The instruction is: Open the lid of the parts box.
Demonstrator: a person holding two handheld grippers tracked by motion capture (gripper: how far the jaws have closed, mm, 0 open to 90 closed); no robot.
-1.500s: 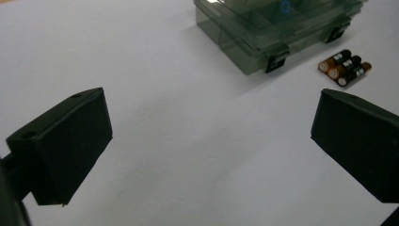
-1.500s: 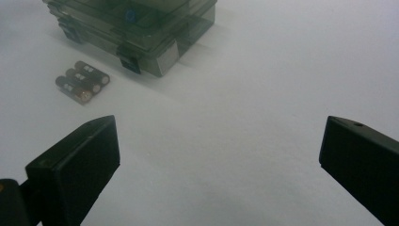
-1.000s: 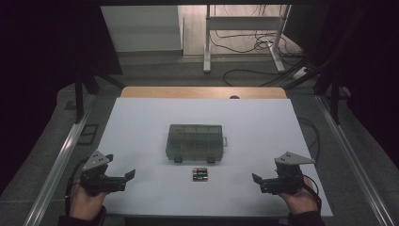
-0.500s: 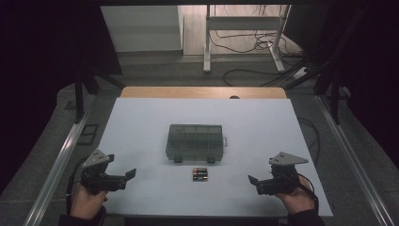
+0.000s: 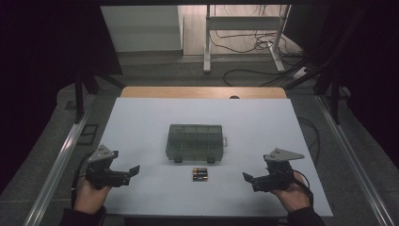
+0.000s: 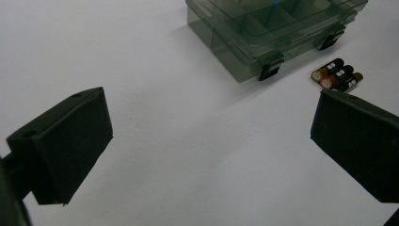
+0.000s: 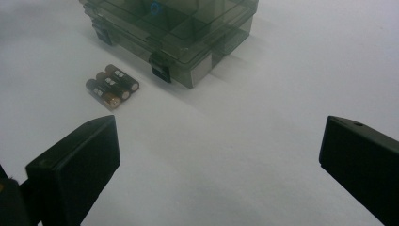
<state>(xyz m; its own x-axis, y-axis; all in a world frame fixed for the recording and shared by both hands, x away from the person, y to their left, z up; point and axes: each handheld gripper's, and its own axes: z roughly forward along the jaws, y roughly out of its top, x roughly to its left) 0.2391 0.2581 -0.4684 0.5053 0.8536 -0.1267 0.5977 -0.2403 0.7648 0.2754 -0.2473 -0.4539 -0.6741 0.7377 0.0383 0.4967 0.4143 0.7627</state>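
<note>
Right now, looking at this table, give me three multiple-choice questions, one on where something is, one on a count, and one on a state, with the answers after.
1. Where do the batteries lie relative to the compartment box?
A. Inside it
B. On the table on the person's side of it
C. Behind it, toward the wooden edge

2. How many batteries lie side by side?
A. One
B. Three
C. Six

3. How is the left claw?
A. Open and empty
B. Shut on a battery
C. Shut on the box latch

Answers:
1. B, since the high view shows them on the white table between the box and the person.
2. B, since the right gripper view shows three black and copper cells touching in a row.
3. A, since the left gripper view shows its jaws wide apart over bare table.
</note>
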